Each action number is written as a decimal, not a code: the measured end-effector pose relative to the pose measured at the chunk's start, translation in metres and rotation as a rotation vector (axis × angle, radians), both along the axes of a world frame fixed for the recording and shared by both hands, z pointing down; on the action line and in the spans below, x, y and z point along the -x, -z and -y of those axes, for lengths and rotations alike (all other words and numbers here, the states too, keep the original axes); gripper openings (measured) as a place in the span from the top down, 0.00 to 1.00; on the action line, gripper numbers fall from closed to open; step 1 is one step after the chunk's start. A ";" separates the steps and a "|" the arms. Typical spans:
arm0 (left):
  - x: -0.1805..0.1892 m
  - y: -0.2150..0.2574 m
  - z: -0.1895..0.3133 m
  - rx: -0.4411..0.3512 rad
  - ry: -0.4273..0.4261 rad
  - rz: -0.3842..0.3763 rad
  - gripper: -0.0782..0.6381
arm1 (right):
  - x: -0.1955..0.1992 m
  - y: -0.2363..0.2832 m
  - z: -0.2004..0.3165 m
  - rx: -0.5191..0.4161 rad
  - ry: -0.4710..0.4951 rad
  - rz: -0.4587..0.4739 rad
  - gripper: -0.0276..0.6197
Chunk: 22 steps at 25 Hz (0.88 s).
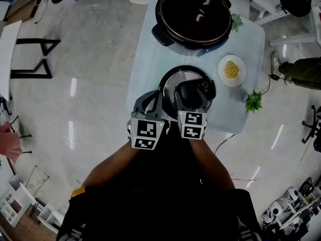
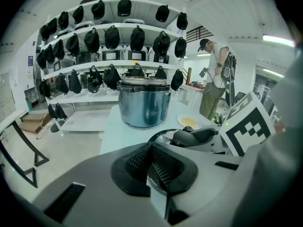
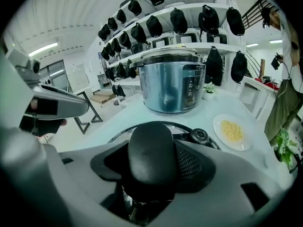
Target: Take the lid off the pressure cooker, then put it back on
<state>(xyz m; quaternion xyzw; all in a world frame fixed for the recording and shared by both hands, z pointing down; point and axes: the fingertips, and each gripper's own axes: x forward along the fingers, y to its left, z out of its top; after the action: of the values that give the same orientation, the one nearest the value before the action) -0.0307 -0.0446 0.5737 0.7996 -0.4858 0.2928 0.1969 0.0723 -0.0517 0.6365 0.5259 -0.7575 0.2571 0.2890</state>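
Observation:
The pressure cooker [image 1: 193, 14] stands open at the far end of the pale table [image 1: 150, 59], a steel pot [image 2: 143, 103] [image 3: 173, 86] with a black rim. Its lid [image 1: 173, 82] is apart from it, over the table's near half; whether it rests on the table I cannot tell. My right gripper [image 1: 193, 97] [image 3: 154, 169] is shut on the lid's black handle [image 3: 151, 150] [image 2: 191, 136]. My left gripper [image 1: 150, 103] [image 2: 154, 169] is shut on the lid's left rim, a dark edge showing between its pads. The lid's valve [image 3: 199, 136] sits just past the handle.
A white plate of yellow food [image 1: 232, 70] [image 3: 233, 131] lies right of the lid. Small green plants [image 1: 254, 102] [image 1: 235, 21] stand at the table's right side. A person [image 2: 215, 77] stands beyond the table. Shelves of black bags [image 2: 113, 37] fill the back wall.

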 end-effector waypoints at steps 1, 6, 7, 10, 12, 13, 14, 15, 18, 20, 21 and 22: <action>0.000 0.001 0.000 -0.003 0.001 -0.002 0.88 | -0.001 0.002 0.000 0.003 0.002 0.010 0.50; -0.003 0.018 0.002 -0.028 0.002 -0.019 0.88 | -0.003 0.027 -0.003 -0.012 0.013 0.040 0.50; -0.002 0.024 0.003 -0.034 0.003 -0.023 0.88 | -0.002 0.036 -0.004 -0.020 0.020 0.046 0.50; -0.001 0.048 0.007 -0.056 0.010 -0.040 0.88 | -0.001 0.067 -0.007 -0.045 0.047 0.059 0.50; -0.001 0.065 0.012 -0.076 0.015 -0.057 0.88 | -0.003 0.088 -0.007 -0.066 0.069 0.058 0.50; -0.001 0.074 0.015 -0.087 0.018 -0.066 0.88 | -0.005 0.099 -0.006 -0.078 0.078 0.055 0.50; -0.001 0.083 0.019 -0.096 0.019 -0.074 0.88 | -0.007 0.109 -0.005 -0.090 0.085 0.053 0.50; -0.001 0.091 0.022 -0.105 0.021 -0.081 0.88 | -0.010 0.119 -0.004 -0.100 0.090 0.053 0.50; -0.001 0.111 0.030 -0.129 0.024 -0.099 0.88 | -0.017 0.149 0.002 -0.132 0.108 0.053 0.50; -0.002 0.123 0.036 -0.144 0.025 -0.108 0.88 | -0.021 0.168 0.007 -0.158 0.126 0.054 0.50; -0.003 0.128 0.039 -0.151 0.027 -0.112 0.88 | -0.024 0.177 0.010 -0.170 0.136 0.055 0.50; -0.004 0.132 0.041 -0.156 0.029 -0.119 0.88 | -0.026 0.186 0.013 -0.181 0.146 0.056 0.50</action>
<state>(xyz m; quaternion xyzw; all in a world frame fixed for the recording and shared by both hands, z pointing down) -0.0270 -0.0860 0.4412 0.8213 -0.5063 0.2033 0.1666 0.0980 -0.0648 0.4509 0.4858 -0.8218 0.1802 0.2371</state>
